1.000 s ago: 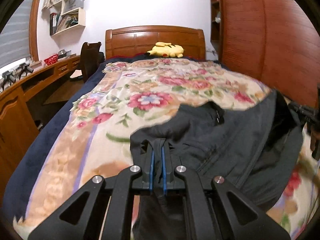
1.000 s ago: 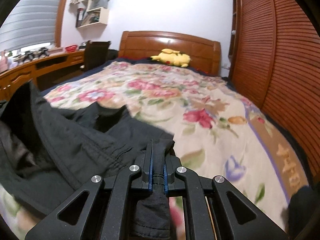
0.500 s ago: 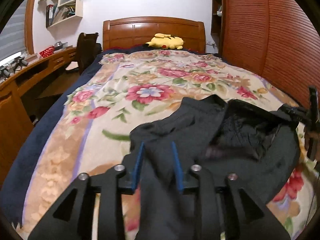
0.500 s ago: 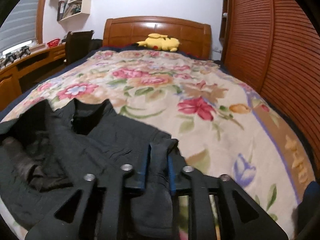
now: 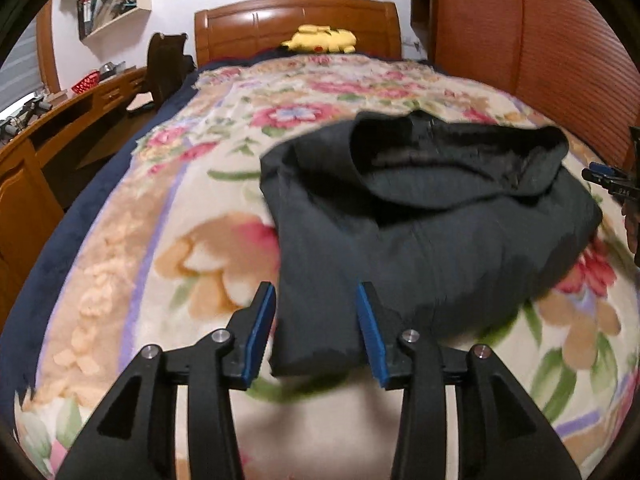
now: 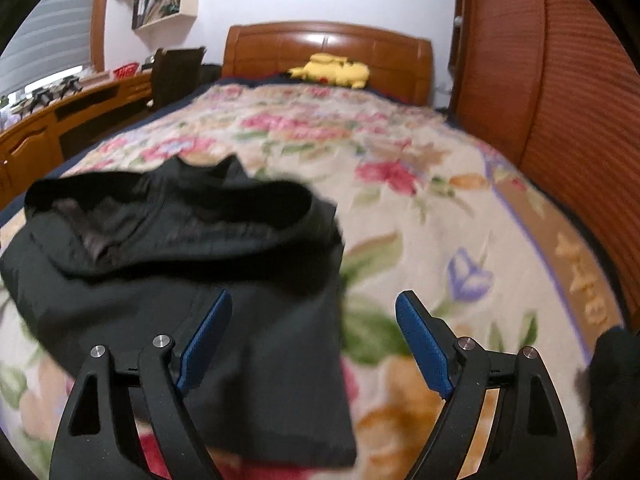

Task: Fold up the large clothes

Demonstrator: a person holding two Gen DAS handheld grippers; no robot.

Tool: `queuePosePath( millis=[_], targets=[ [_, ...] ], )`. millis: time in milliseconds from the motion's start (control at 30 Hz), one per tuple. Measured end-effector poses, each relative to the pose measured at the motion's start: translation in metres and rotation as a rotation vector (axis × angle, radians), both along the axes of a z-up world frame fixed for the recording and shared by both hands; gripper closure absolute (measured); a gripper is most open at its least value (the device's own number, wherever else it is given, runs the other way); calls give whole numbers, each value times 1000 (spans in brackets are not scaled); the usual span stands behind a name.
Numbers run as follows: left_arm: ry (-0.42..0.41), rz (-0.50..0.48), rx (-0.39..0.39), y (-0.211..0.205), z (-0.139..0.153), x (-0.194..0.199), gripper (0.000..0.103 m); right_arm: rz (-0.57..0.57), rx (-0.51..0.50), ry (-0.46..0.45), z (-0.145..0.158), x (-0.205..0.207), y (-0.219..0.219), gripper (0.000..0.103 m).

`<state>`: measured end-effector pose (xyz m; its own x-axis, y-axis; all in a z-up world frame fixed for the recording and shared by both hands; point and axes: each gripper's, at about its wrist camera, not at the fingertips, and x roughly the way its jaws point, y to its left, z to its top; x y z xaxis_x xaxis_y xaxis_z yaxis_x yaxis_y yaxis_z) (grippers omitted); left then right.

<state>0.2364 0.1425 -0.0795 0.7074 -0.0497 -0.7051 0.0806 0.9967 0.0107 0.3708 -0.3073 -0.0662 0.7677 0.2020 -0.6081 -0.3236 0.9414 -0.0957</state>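
Both grippers are letting go: the left gripper (image 5: 316,312) has its jaws opening with a strip of the dark garment (image 5: 420,216) lying loose between them, pads off the cloth, and the right gripper (image 6: 316,320) is spreading wider over the garment's right edge. That garment lies bunched across the flowered blanket (image 5: 160,240) near the bed's foot, seemingly dropped flat there so a fold can be made
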Motion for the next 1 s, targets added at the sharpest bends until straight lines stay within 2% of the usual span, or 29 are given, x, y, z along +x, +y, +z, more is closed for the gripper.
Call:
queuePosePath(
  millis=[67,200,367,700,867,1000],
  targets=[
    [19,-7,-4,-2,-8,2,62,38,26,46,-14,-1,-1,17],
    [45,-5,-4,-5,-23,6,61,55,-11,93,-41,2,4,17],
    [58,-1,9,-7,-35,8,60,61,51,135,-62,3,-4,17],
    [81,8,91,-20,-48,14,60,95,67,192,-66,-1,-9,17],
    [63,39,89,-13,-48,11,58,111,40,194,-66,-9,-6,17],
    [81,55,61,-6,-50,13,56,114,31,203,-69,-8,-4,17]
  ],
)
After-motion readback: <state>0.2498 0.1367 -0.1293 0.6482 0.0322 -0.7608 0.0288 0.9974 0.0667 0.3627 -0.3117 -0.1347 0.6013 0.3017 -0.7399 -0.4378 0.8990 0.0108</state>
